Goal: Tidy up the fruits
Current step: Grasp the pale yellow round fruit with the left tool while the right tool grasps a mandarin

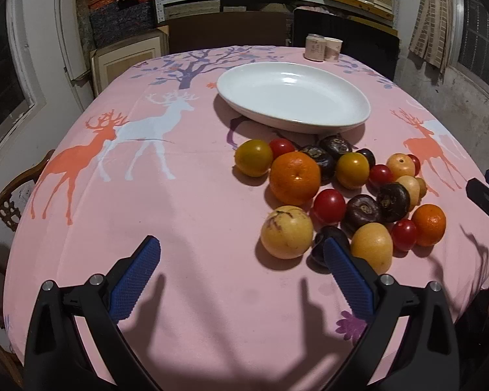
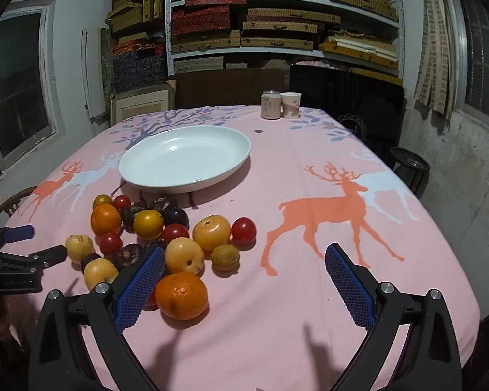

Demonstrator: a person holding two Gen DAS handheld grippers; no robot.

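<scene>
Pink cloth carries everything: left gripper (image 1: pixel 241 257), jaws apart, has the fruit pile (image 1: pixel 335 195) off to its right; white plate (image 2: pixel 184 159) sits empty behind; right gripper (image 2: pixel 244 267), also spread, nearly touches an orange (image 2: pixel 181 296) (nearer hand, I'd say).

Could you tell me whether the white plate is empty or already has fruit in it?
Empty: the white plate shows only bare glaze.
</scene>
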